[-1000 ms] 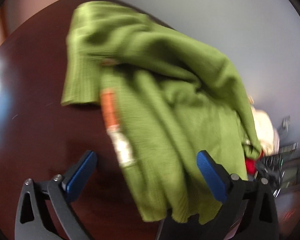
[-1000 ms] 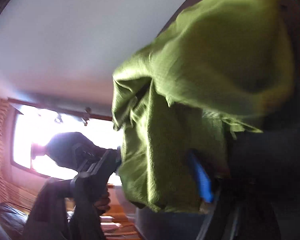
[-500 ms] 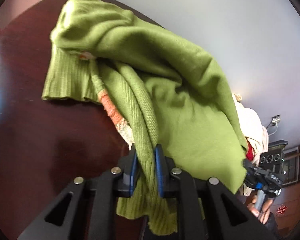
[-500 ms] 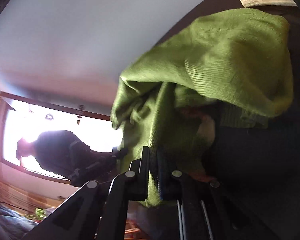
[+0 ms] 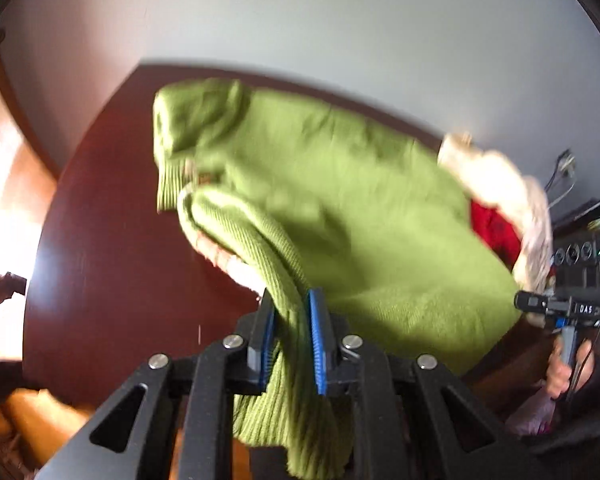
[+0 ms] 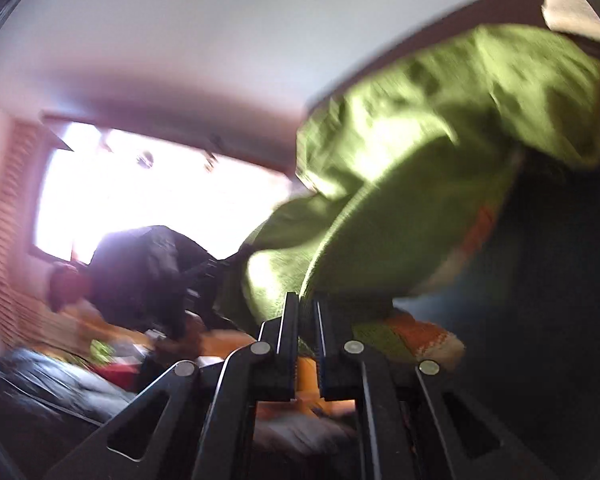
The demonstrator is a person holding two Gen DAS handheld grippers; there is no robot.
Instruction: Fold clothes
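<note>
A green knitted sweater [image 5: 340, 216] with an orange and cream patterned band is stretched above a dark brown table [image 5: 112, 240]. My left gripper [image 5: 291, 312] is shut on a ribbed edge of it, and the cloth hangs down between the blue pads. In the right wrist view the same green sweater [image 6: 440, 152] rises up and to the right, and my right gripper [image 6: 307, 312] is shut on its edge. The right gripper [image 5: 556, 308] also shows at the right of the left wrist view, held by a hand. Both views are blurred by motion.
A cream garment [image 5: 500, 184] and a red one [image 5: 494, 228] lie at the table's far right. A pale wall rises behind the table. In the right wrist view a bright window [image 6: 140, 192] backlights a person in dark clothes [image 6: 140, 272]. Dark cloth lies at lower left.
Both grippers have closed on the sweater's edge and then risen, lifting it off the table. The table now looks farther below and the sweater hangs stretched between the two grippers.
</note>
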